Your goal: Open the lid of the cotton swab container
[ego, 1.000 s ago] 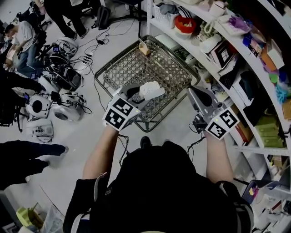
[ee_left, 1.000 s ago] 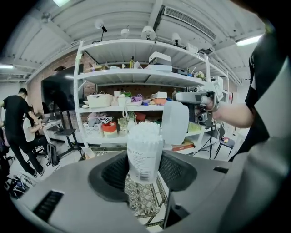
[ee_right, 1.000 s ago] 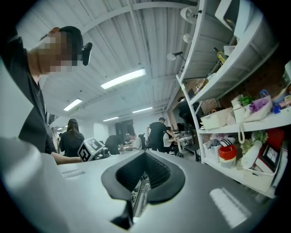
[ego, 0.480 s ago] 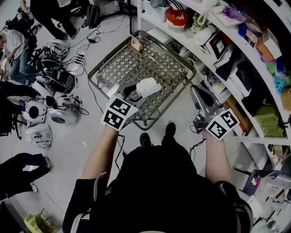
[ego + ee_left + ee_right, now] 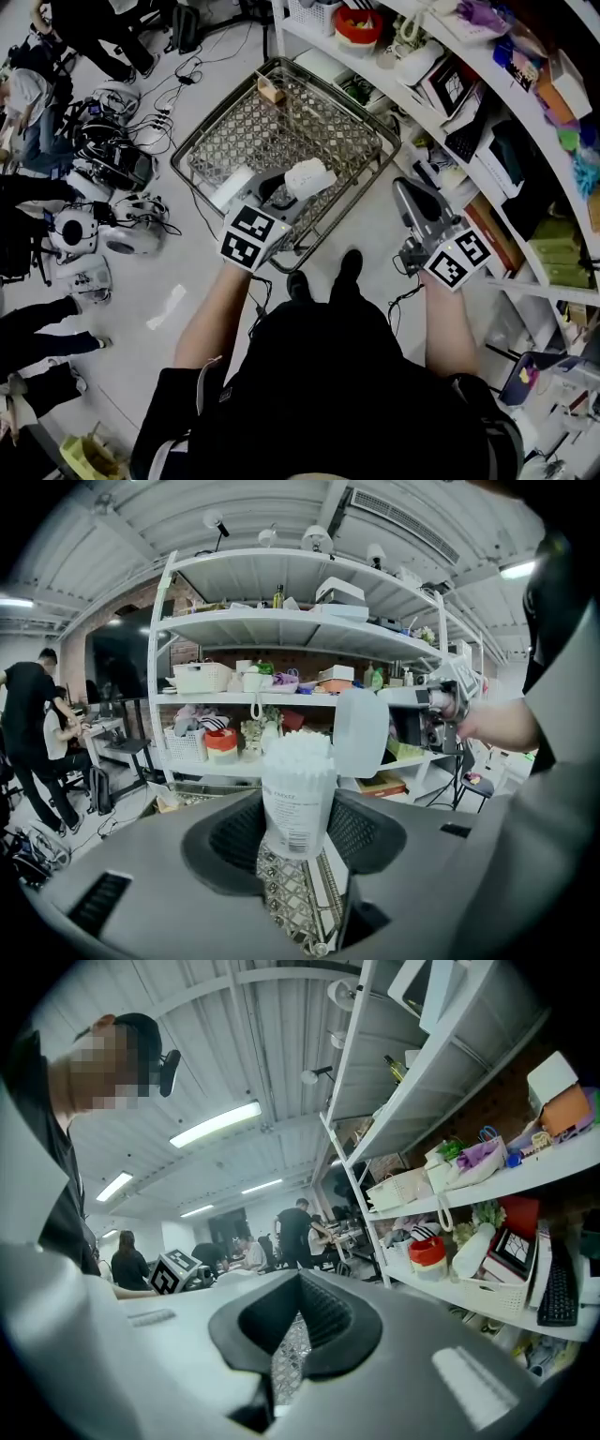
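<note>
The left gripper [image 5: 298, 829] clamps the clear, labelled plastic cotton swab container [image 5: 298, 794] upright in wide-set jaws above the metal wire basket [image 5: 281, 122]. Its translucent lid [image 5: 361, 733] is already swung aside, baring the white swabs. The right gripper [image 5: 298, 1321] is closed and empty; opening looks done, leaving likely a steady, level set-down.

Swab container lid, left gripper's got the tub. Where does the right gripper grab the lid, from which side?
Pinch the lid at its free top edge, coming from the person's right with the right gripper, opened first. It stands flipped up on that side of the swabs; the left gripper clamps the tub.
</note>
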{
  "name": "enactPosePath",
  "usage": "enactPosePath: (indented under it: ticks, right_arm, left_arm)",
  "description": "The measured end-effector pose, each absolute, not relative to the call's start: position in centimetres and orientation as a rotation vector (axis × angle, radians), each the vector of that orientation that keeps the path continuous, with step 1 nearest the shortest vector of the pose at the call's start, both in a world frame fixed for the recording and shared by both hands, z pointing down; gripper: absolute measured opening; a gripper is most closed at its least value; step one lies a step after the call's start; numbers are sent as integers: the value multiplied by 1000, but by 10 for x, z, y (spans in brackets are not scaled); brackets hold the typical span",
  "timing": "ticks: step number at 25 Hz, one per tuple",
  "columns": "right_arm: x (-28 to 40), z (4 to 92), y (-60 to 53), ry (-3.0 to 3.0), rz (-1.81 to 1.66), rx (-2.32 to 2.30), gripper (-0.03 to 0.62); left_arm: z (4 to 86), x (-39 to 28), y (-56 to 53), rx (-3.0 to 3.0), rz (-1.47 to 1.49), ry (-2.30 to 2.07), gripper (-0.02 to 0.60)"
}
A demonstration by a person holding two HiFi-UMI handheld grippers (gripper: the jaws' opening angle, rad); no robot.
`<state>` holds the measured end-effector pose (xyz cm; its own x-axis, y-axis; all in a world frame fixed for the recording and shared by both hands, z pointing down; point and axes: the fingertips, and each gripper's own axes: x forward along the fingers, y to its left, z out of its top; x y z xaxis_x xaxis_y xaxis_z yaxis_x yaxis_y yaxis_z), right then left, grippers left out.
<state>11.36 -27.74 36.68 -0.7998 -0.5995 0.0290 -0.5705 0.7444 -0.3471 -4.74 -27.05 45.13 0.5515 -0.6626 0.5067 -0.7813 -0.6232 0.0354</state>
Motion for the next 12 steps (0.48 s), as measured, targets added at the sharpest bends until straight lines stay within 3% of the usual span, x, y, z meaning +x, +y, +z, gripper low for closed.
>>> enactPosePath:
  ticks: [12]
  right_arm:
    - [128, 380, -303, 2905, -480, -958, 6]
  left_arm:
    - [462, -15, -297, 2512, 646, -1225, 196]
